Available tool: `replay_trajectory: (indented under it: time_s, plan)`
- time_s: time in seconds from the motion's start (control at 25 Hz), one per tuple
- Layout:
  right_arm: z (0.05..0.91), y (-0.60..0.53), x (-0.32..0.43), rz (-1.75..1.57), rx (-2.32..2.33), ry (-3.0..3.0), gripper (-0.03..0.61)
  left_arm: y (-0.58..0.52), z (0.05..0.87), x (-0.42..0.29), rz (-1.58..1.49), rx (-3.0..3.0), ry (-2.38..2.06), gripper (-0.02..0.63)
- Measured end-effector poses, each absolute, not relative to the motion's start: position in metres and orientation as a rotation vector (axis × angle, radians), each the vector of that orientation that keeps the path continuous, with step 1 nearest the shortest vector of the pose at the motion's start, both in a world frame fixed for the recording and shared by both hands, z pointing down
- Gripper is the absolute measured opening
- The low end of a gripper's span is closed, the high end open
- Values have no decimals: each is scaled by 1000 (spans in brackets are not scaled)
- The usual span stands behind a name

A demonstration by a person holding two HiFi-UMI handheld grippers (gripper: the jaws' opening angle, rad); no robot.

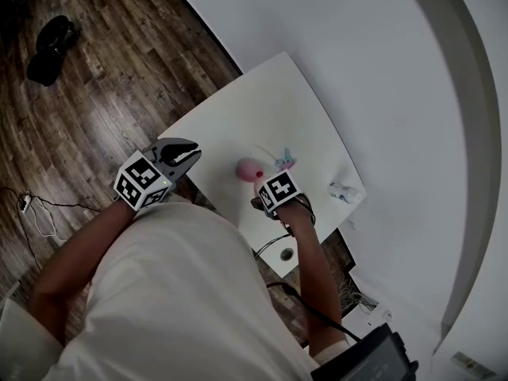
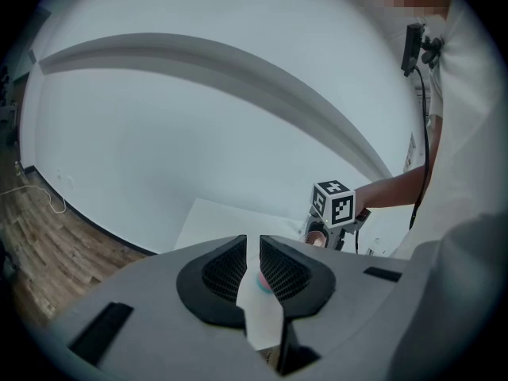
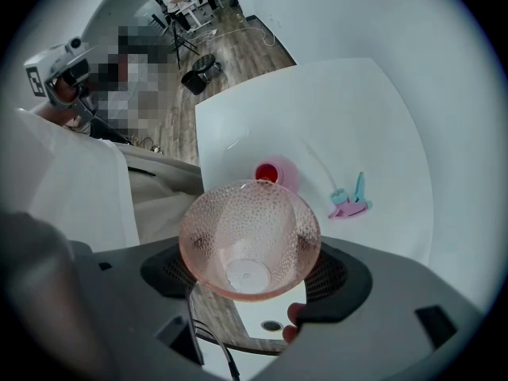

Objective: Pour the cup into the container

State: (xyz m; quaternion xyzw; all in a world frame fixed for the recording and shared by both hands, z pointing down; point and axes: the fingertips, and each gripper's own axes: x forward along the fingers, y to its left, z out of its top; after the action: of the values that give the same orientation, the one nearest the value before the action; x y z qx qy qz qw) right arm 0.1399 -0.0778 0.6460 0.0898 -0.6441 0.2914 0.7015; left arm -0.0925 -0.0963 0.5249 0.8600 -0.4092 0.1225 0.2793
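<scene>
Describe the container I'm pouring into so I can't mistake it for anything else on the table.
On the white table, look near the edge closest to the person, just beyond the dimpled cup in the right gripper. The container is the round pink vessel with red showing inside its mouth. Its neighbour, a pink-and-teal object, is small and angular, not round.

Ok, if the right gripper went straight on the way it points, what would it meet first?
Probably the container on the table: it lies almost dead ahead of the right gripper, just past the rim of the cup it holds. Nothing shows between them, but depth is unclear.
</scene>
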Motion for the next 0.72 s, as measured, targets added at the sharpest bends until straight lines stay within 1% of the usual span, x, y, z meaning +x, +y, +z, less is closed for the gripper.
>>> replay_trajectory:
  time_s: [0.72]
  plan:
    - [644,-77,139,656,163,-1395,378,-97,526,-100,313,2289,-1110,43]
